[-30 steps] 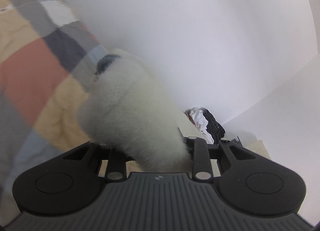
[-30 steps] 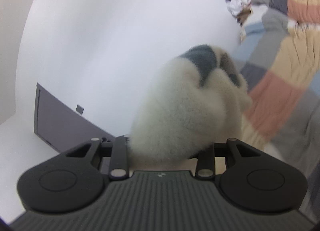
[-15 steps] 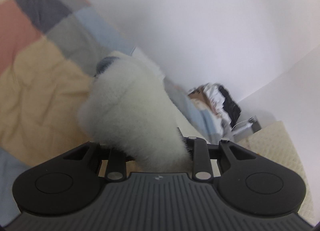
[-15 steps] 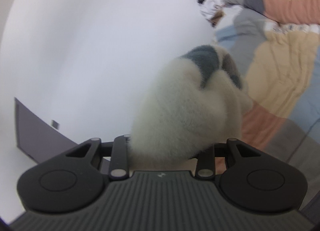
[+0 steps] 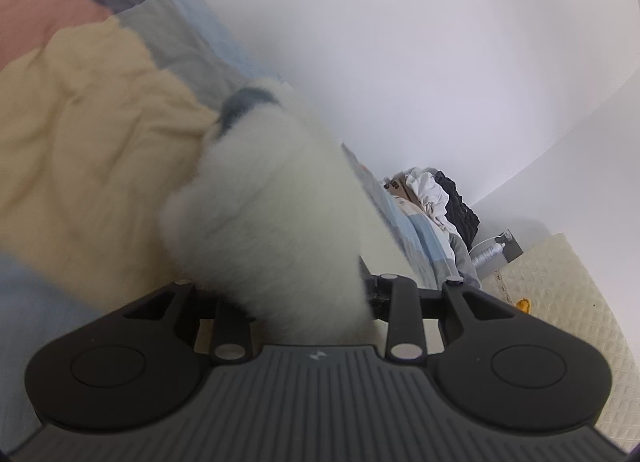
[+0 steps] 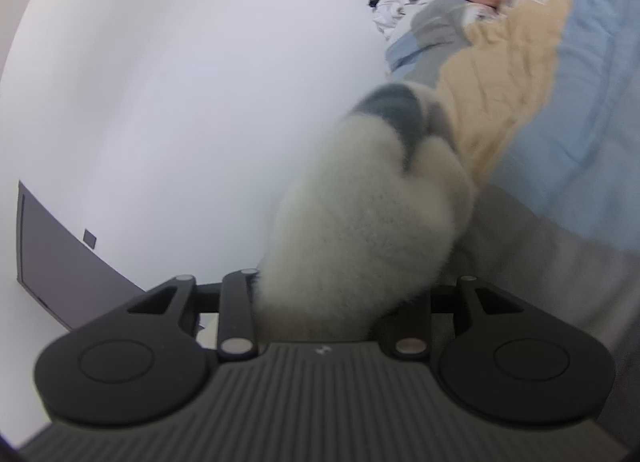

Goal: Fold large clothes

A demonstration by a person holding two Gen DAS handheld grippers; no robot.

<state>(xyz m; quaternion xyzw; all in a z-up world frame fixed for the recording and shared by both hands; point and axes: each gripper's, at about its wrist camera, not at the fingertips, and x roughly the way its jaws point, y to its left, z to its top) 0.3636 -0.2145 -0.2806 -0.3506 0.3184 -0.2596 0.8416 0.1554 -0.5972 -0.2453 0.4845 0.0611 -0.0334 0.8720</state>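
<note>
Each hand-held gripper carries a bunch of the same fluffy cream fleece garment (image 5: pixel 276 218), which has a grey-blue patch at its far end. In the left wrist view the left hand-held gripper (image 5: pixel 304 290) has the fleece bulging out between its fingers; its jaws have just been opening, and the pile hides the pads, so I cannot tell whether they still pinch it. The right hand-held gripper (image 6: pixel 340 294) looks much the same: the fleece (image 6: pixel 368 222) fills its gap, its jaws have just been opening too, and the grip is probably loosening, though the fur covers the contact. The garment hangs just above a bed with a patchwork quilt (image 5: pixel 92 110) of tan, blue, grey and terracotta. Far off by the white wall (image 5: pixel 440 42) lies a heap of dark and white clothes (image 5: pixel 440 198)
</note>
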